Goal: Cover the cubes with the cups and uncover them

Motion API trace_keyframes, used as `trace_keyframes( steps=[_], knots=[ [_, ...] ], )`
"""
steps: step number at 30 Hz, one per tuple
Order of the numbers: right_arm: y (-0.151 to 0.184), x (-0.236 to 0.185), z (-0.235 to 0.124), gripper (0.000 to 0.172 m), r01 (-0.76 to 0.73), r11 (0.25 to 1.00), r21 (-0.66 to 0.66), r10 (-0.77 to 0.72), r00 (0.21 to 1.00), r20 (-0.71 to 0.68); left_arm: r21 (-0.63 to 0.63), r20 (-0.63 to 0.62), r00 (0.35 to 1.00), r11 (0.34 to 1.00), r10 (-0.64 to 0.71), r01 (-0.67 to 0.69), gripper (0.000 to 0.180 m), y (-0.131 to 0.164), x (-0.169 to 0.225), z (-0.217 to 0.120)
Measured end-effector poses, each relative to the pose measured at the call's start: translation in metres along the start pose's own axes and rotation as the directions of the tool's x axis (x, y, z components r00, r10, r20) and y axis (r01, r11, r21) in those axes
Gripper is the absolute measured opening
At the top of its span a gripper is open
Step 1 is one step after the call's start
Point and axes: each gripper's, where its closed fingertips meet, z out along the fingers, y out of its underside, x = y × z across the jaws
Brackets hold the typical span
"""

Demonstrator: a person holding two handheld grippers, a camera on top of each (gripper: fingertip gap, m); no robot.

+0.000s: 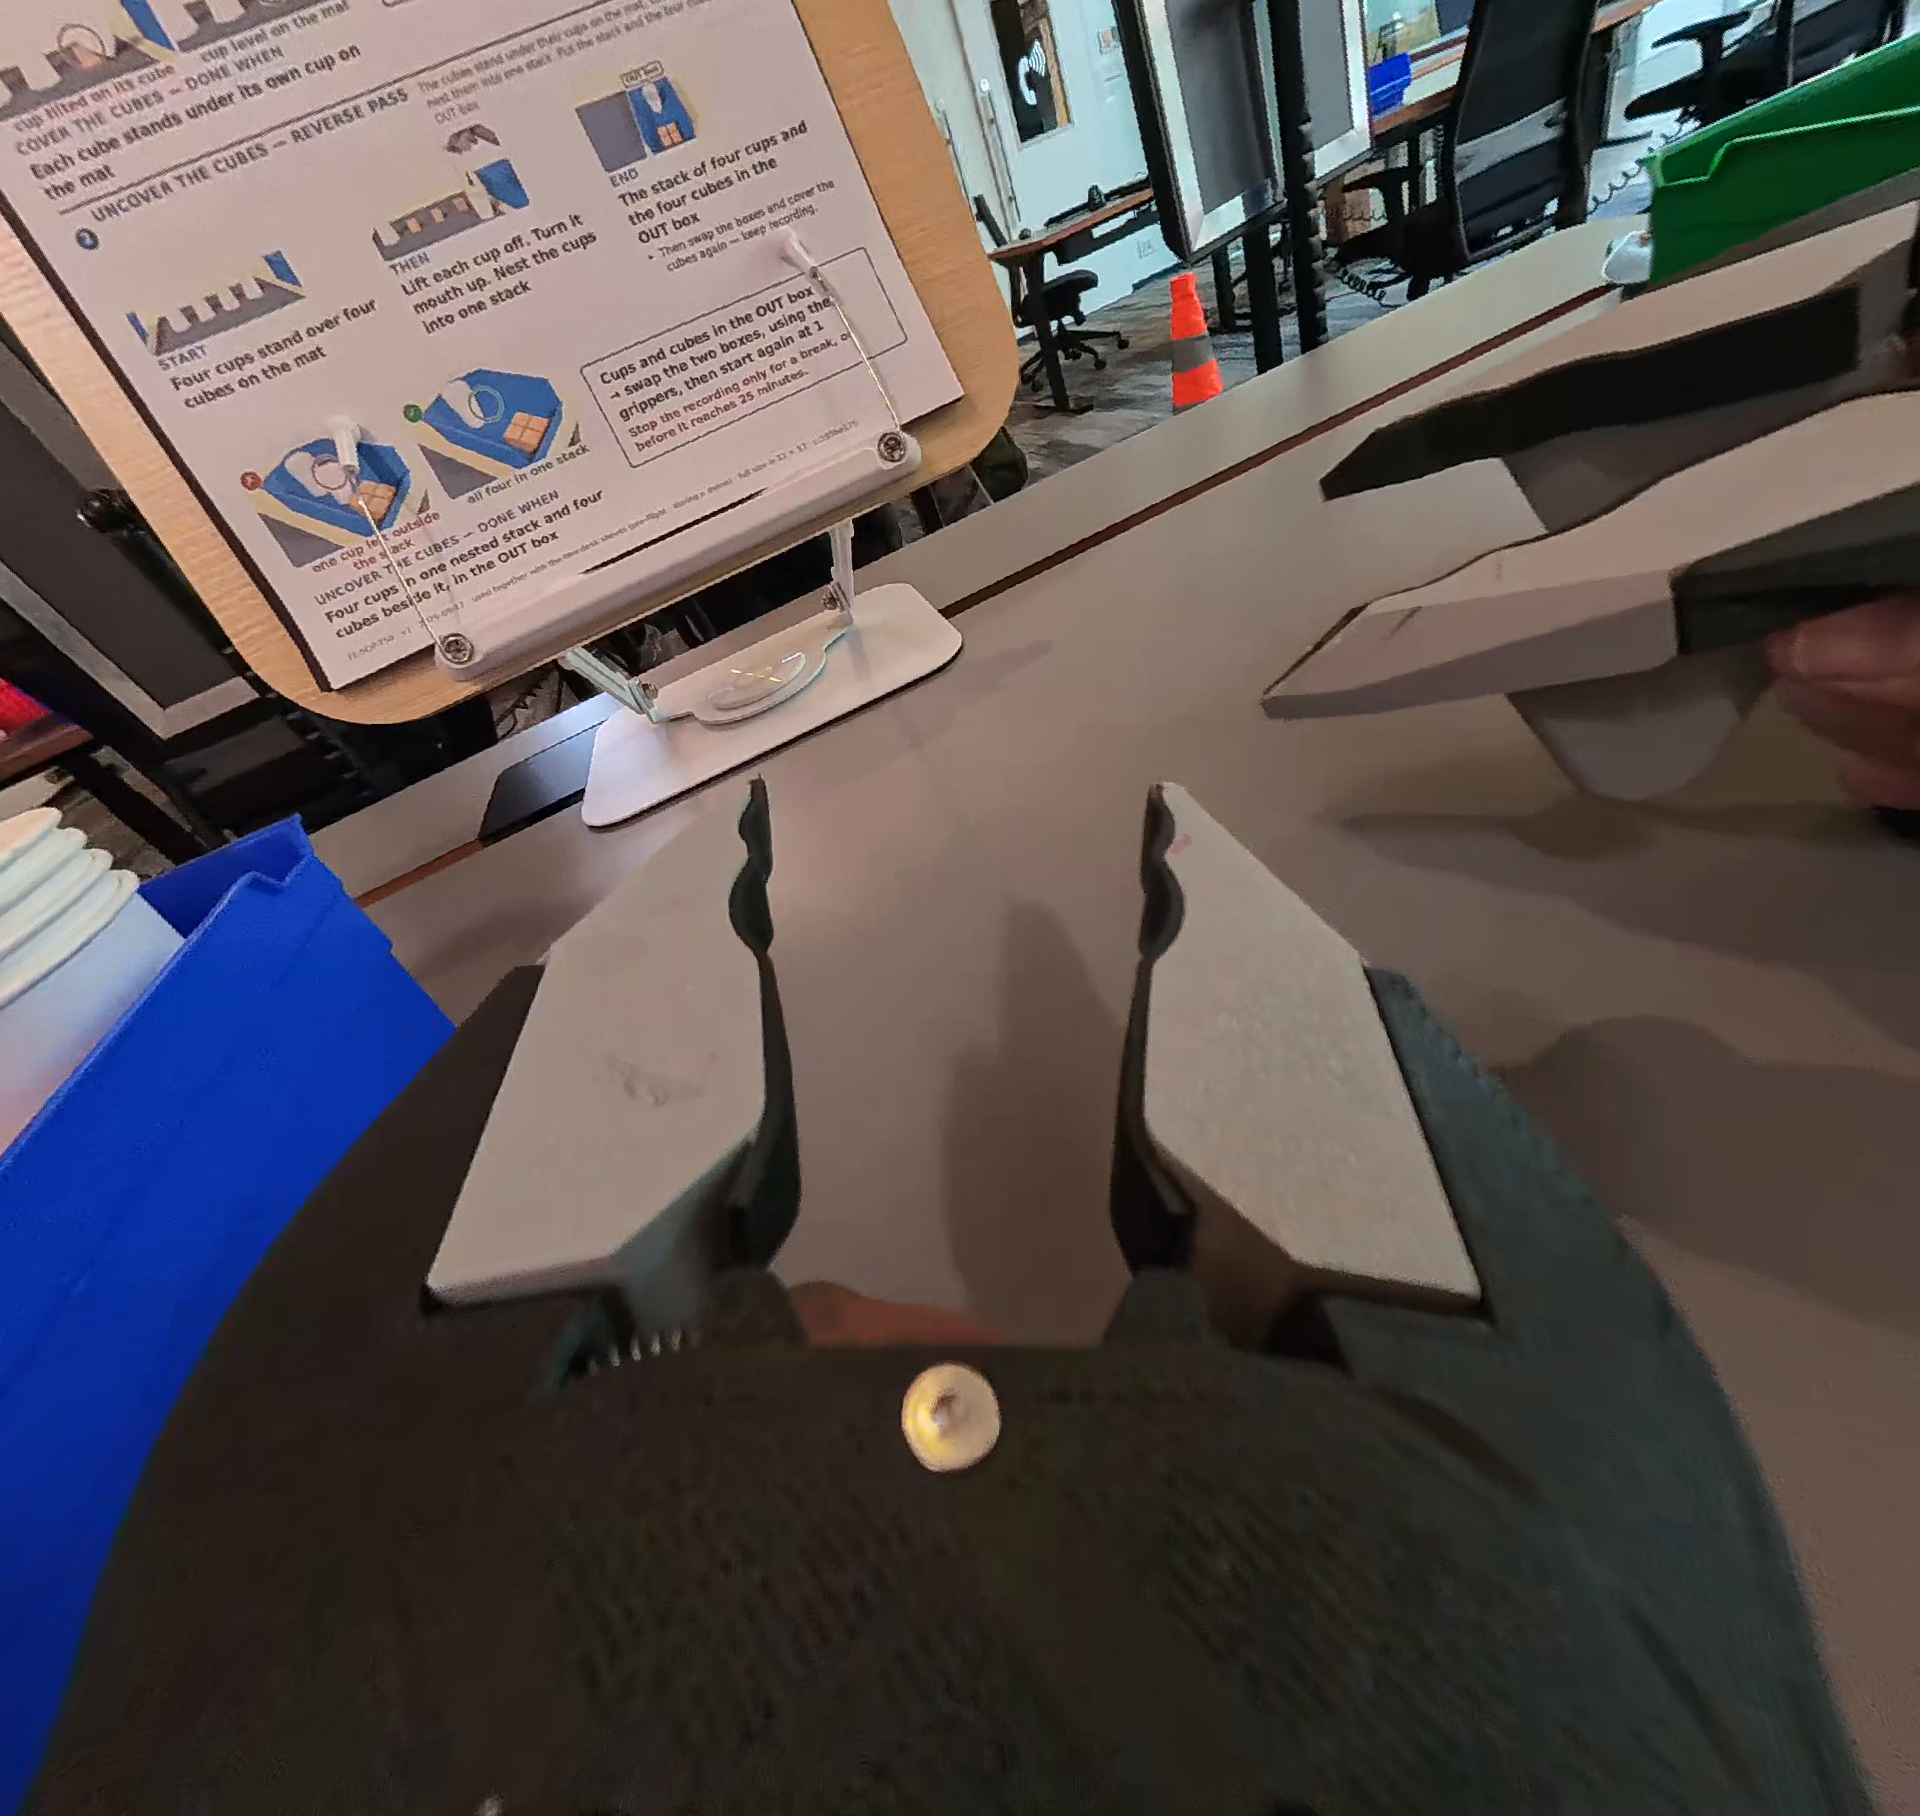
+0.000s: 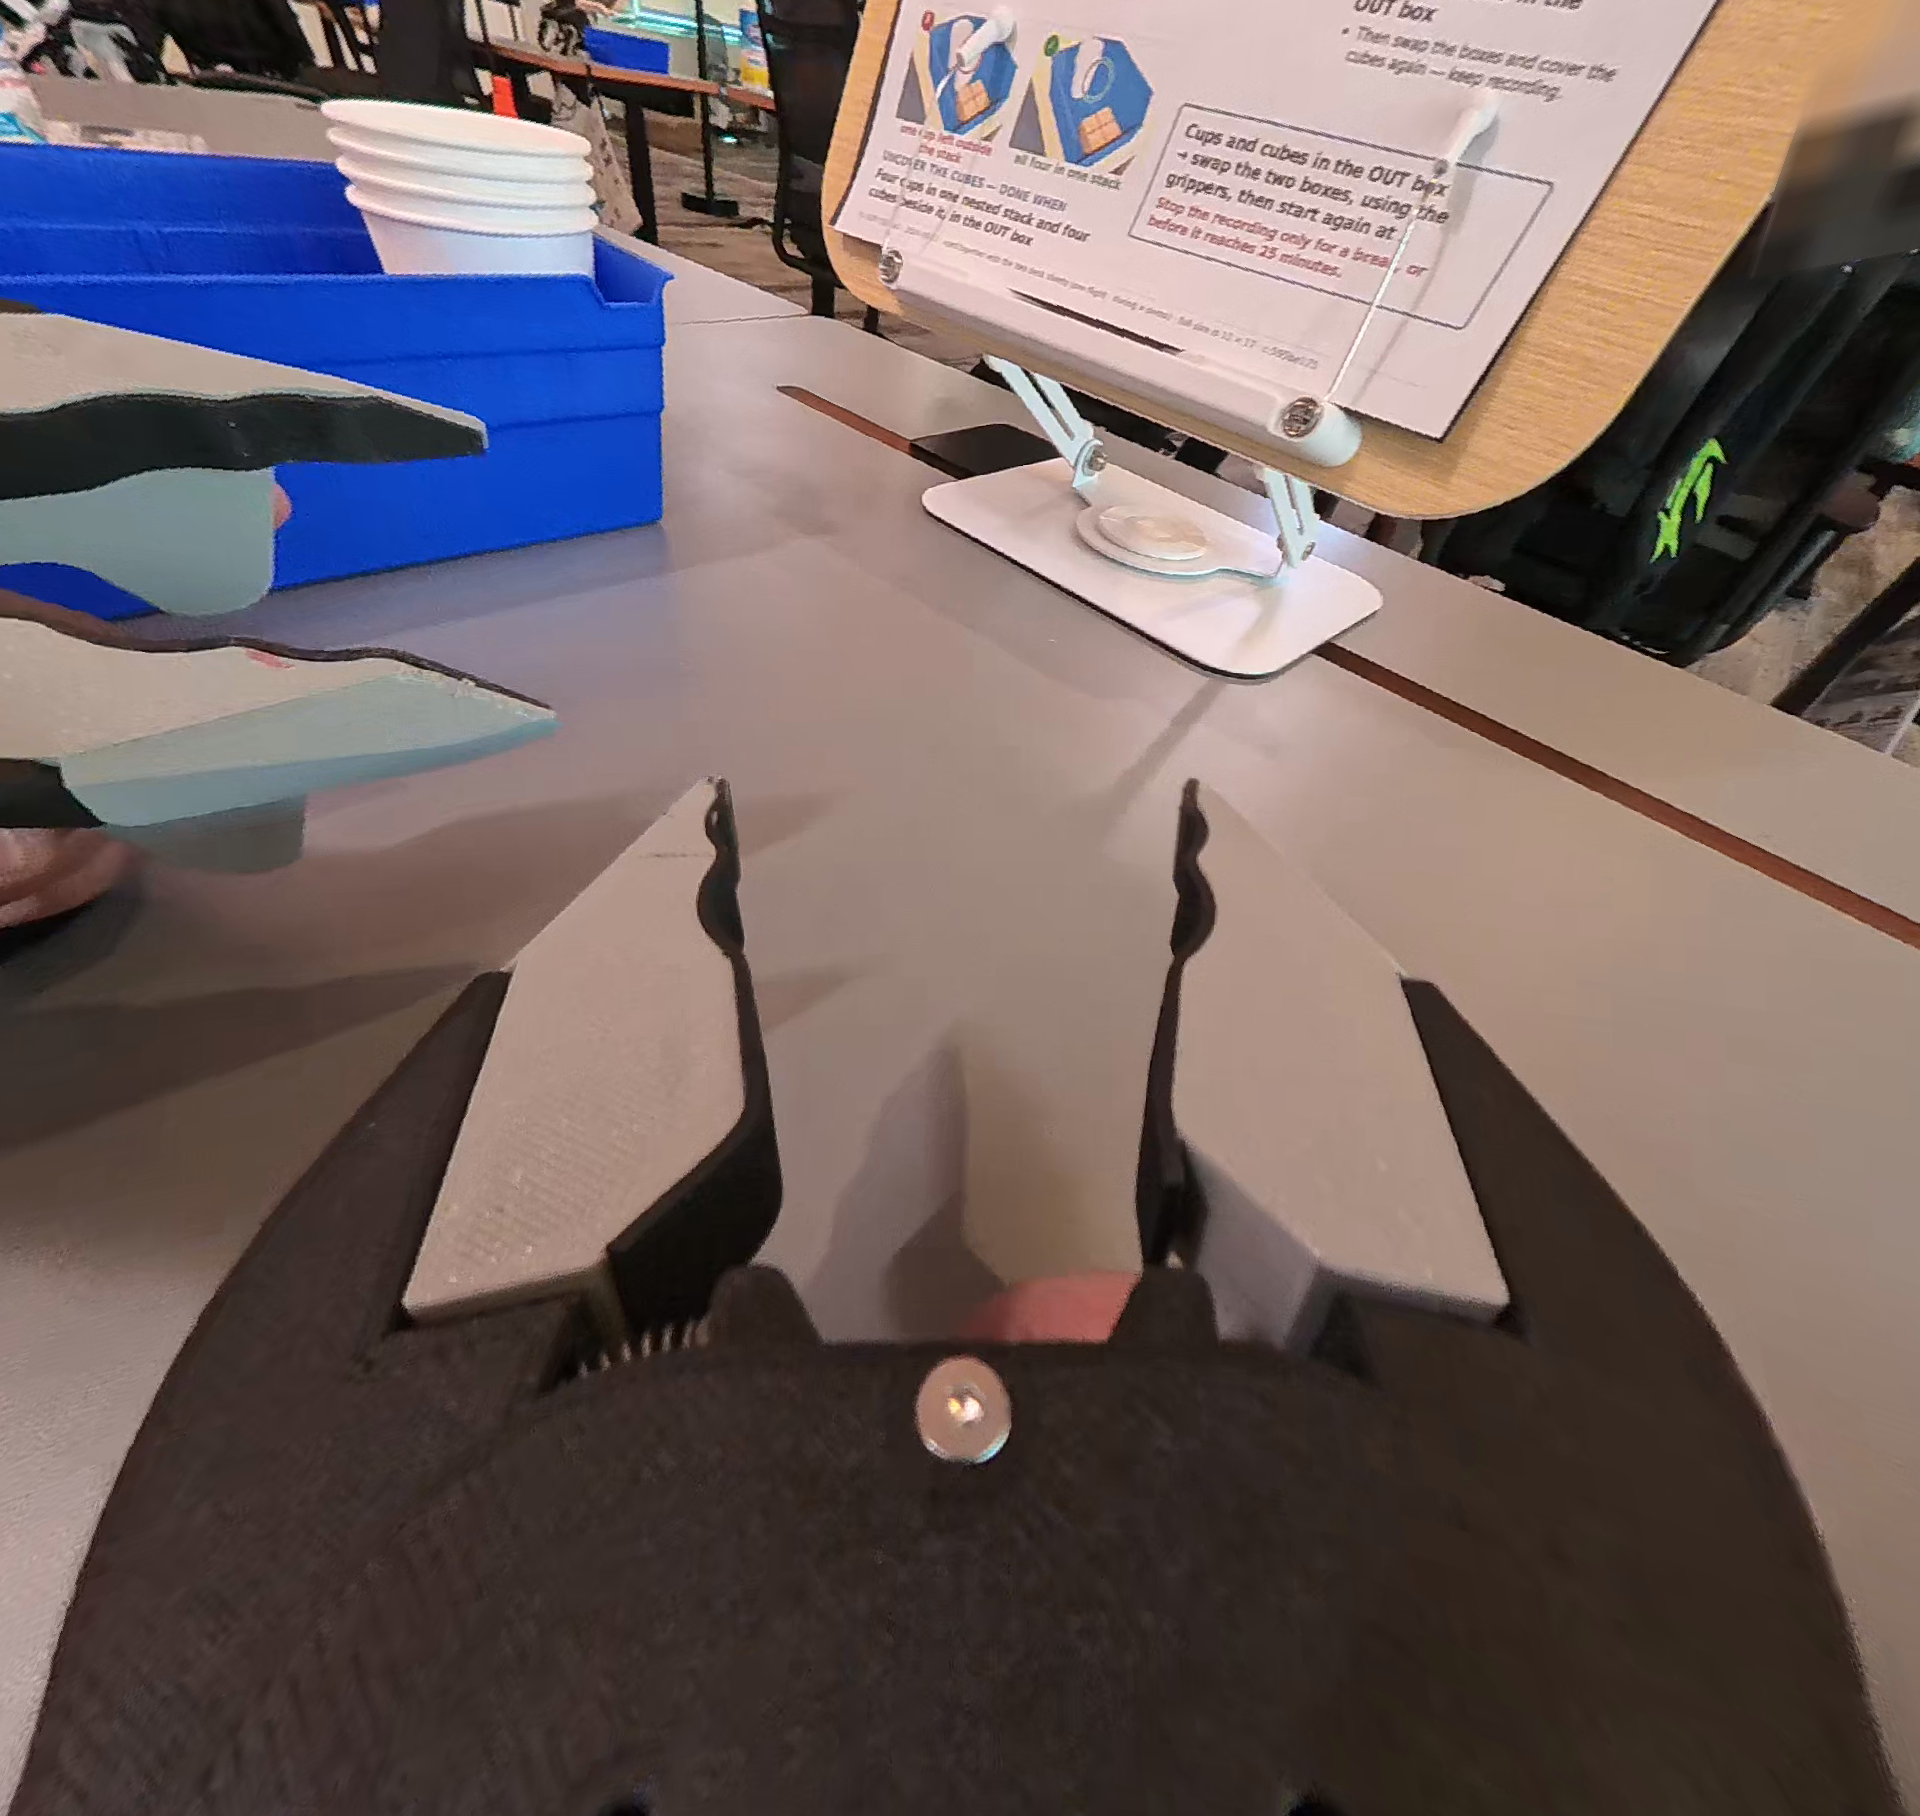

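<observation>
Both claws, left (image 1: 956, 810) and right (image 2: 951, 810), gape empty over the bare desk (image 2: 935, 706); we see nested white cups (image 2: 468, 187) in the blue bin (image 2: 499, 353) at ten o'clock, cubes unseen; risk: grabbing several stuck cups together.

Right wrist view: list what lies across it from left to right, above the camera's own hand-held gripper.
Left hand-held gripper → blue bin holding stacked white cups → white stand base → instruction board
</observation>
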Motion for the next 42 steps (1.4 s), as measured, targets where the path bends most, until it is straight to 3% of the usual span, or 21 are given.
trace_keyframes(
  steps=[9, 17, 24, 42],
  knots=[
    [0.005, -0.003, 0.001, 0.082, 0.003, 0.999, -0.042, -0.003, 1.0, -0.007, -0.021, -0.012, 0.998, 0.998, -0.06, 0.06, 0.072, 0.002, -0.001, -0.001],
    [0.011, 0.004, -0.011, 0.079, 0.018, 0.997, -0.07, -0.022, 0.998, -0.054, -0.028, -0.01, 0.978, 0.977, -0.211, 0.21, 0.069, 0.004, -0.008, -0.004],
    [0.012, 0.014, -0.014, 0.07, -0.072, 0.996, -0.059, 0.069, 0.996, -0.05, 0.001, 0.016, 0.984, 0.984, -0.177, 0.177, 0.063, -0.001, -0.006, -0.011],
    [0.014, 0.002, -0.007, 0.061, -0.007, 0.996, -0.089, 0.006, 1.0, -0.012, 0.002, 0.026, 0.982, 0.982, -0.189, 0.189, 0.061, 0.0, -0.008, -0.015]
  ],
)
